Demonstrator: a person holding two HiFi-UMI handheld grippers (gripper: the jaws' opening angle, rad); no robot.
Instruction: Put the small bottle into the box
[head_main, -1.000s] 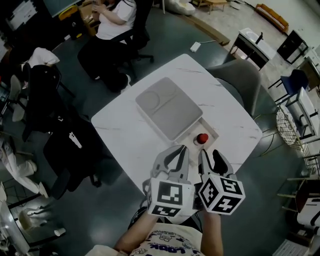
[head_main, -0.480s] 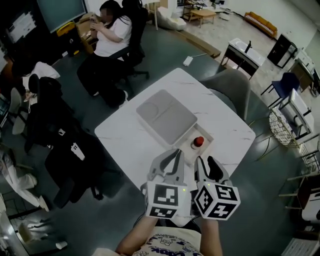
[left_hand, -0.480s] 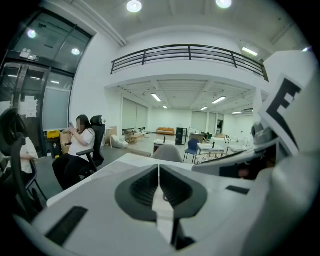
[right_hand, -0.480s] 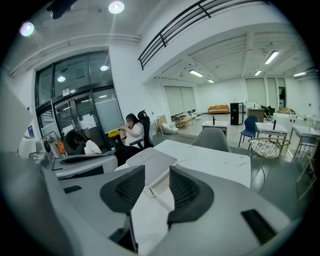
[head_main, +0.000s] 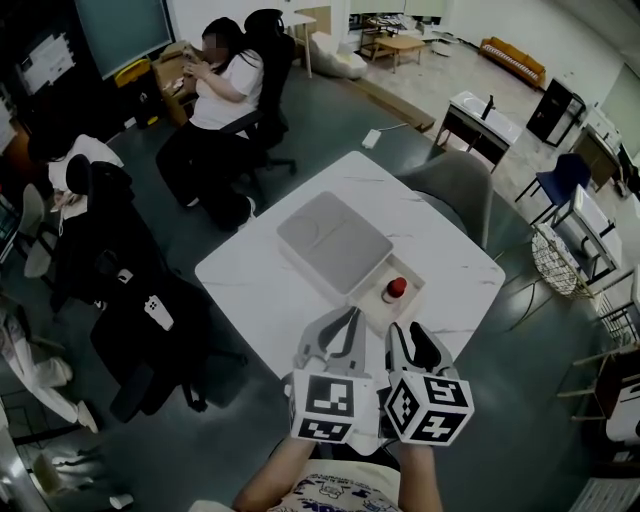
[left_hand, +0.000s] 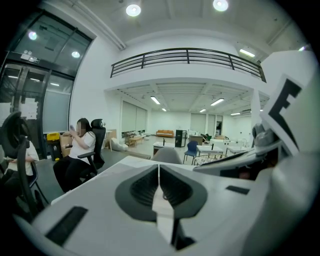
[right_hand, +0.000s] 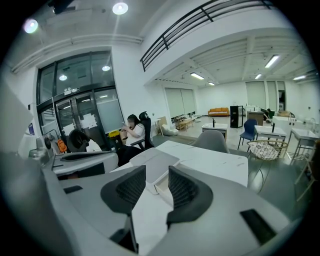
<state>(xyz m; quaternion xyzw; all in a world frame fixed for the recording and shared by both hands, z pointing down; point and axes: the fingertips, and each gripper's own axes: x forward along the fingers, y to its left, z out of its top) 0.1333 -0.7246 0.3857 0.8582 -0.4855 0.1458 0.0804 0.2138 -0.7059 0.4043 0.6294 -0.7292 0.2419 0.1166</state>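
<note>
Where the bottle stands: the red-capped bottle (head_main: 396, 289) is upright in the uncovered near end of the box (head_main: 372, 304), just ahead of the right claw's tips and ahead-right of the left claw, touching neither.
Left claw (head_main: 349, 316): clenched, with the jaws pressed flat together and nothing between them in its own view (left_hand: 159, 169). It hangs over the table's near edge, just left of the right claw.
Right claw (head_main: 405, 333): released, with the jaws apart and the gap between them empty (right_hand: 156, 181). The box's near corner shows beyond that gap.
Box: it lies on the white table (head_main: 255, 290), ahead of both claws.
Lid (head_main: 333, 236): it covers the far part of the box and leaves the end nearest the claws open.
Claws together: side by side, their marker cubes almost touching.
Beyond: a seated person (head_main: 228, 80) is far ahead and to the left of the claws. A grey chair (head_main: 455, 195) stands at the table's far right side.
</note>
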